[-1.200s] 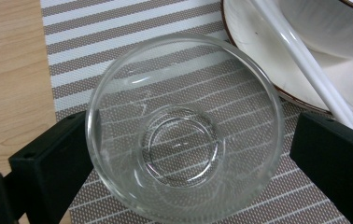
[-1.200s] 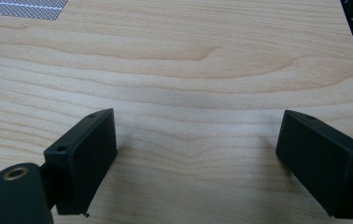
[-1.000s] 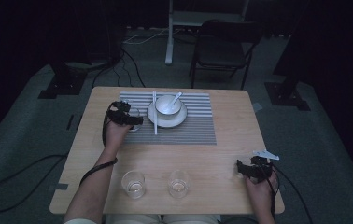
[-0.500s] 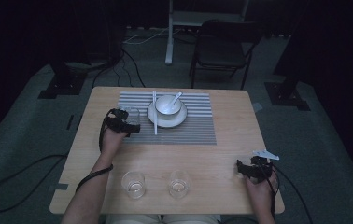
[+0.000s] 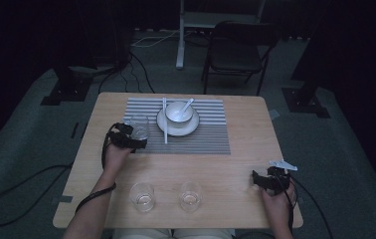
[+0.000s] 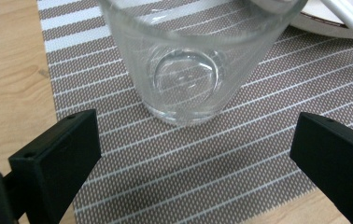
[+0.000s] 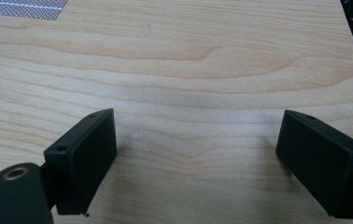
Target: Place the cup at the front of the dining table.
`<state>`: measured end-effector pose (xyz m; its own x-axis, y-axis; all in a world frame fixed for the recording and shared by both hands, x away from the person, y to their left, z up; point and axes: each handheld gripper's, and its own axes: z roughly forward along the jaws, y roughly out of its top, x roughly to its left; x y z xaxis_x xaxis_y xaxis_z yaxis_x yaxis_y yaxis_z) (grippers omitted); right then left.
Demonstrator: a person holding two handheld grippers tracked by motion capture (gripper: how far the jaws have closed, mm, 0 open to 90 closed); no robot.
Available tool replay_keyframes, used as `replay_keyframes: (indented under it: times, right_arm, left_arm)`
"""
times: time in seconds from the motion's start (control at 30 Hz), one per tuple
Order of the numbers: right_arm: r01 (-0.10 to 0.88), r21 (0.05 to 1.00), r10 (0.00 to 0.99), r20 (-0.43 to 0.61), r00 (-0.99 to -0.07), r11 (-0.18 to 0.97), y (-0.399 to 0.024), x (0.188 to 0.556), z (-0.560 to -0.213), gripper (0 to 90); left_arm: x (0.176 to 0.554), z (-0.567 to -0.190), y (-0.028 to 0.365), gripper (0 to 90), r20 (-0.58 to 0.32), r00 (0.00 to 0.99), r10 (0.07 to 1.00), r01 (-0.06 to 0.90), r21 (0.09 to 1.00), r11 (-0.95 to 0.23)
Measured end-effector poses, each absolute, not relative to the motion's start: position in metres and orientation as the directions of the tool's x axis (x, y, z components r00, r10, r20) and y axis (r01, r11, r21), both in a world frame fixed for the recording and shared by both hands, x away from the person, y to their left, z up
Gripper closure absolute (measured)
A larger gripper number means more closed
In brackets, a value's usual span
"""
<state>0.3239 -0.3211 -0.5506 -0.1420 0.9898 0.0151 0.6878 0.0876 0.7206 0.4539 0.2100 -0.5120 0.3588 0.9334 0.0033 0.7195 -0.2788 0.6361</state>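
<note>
Nearest the person's edge of the light wooden table [image 5: 240, 149], two clear empty drinking glasses [image 5: 142, 196], side by side and upright. At the right, right gripper [image 5: 270, 180] low over bare wood, jaws spread wide, nothing held. Farther in, left gripper [image 5: 126, 137] wide open too, gripping nothing. Just beyond its black fingers [image 6: 55, 161], a third clear ribbed glass tumbler [image 6: 191, 70], upright and empty on the near left corner of the grey striped placemat [image 6: 202, 163], ahead of the gap and touching neither finger. Beyond, white bowl [image 5: 179, 112] on a white saucer [image 5: 177, 125], white spoon [image 5: 187, 105] inside, white chopsticks [image 5: 164, 121] alongside.
</note>
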Motion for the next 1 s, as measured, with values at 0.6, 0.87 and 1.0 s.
replay_keyframes:
  times: [0.6,0.87,1.0]
  right_arm:
    - [0.688,0.721,0.99,0.015,-0.142,0.088,-0.321,0.324,-0.551,11.7]
    - [0.688,0.721,0.99,0.015,-0.142,0.088,-0.321,0.324,-0.551,11.7]
    - [0.688,0.721,0.99,0.015,-0.142,0.088,-0.321,0.324,-0.551,11.8]
  left_arm:
    - [0.43,-0.517,0.233,2.0,0.029,0.362,0.932,0.718,0.628,-0.299]
    - [0.416,-0.515,0.243,2.0,0.008,0.372,0.928,0.717,0.632,-0.293]
    - [0.408,-0.513,0.249,2.0,0.015,0.373,0.928,0.707,0.642,-0.295]
